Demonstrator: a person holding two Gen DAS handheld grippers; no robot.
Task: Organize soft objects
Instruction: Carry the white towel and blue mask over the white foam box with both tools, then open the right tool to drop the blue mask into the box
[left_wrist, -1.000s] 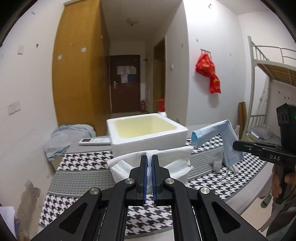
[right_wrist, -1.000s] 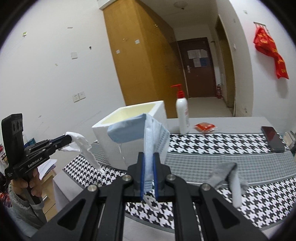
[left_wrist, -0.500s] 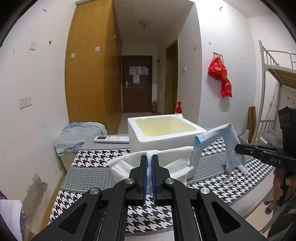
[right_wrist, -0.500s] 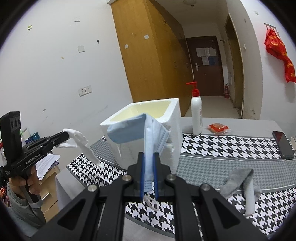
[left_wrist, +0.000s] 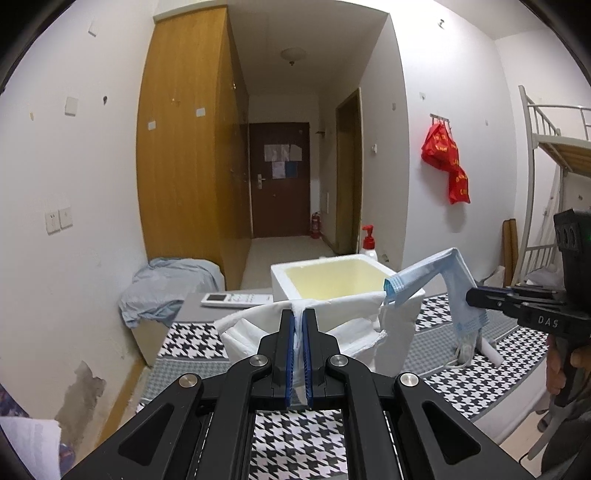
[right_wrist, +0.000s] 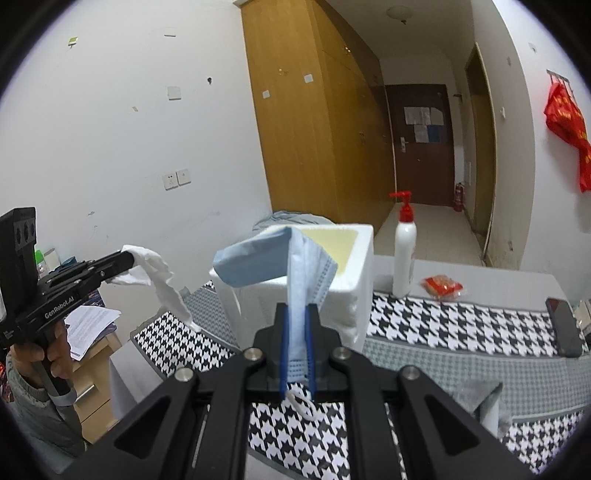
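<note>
two soft items held short of the foam box

the left gripper (left_wrist: 298, 325) pinches a white crumpled cloth mask (left_wrist: 255, 332), its long axis lying crosswise. ahead, slightly right and a little lower, sits the white square foam box (left_wrist: 332, 280), open side up, on the houndstooth tablecloth (left_wrist: 192, 343). the right gripper (right_wrist: 295, 328) is clamped on a blue pleated surgical mask (right_wrist: 273, 258), long axis bent, near the rim. both hands look about equally near.

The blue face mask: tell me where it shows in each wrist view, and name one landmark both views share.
Left wrist view: the blue face mask hangs at right, from the right gripper.
Right wrist view: the mask is at centre, pinched in the gripper.
Shared landmark: the white foam box behind it.
</note>
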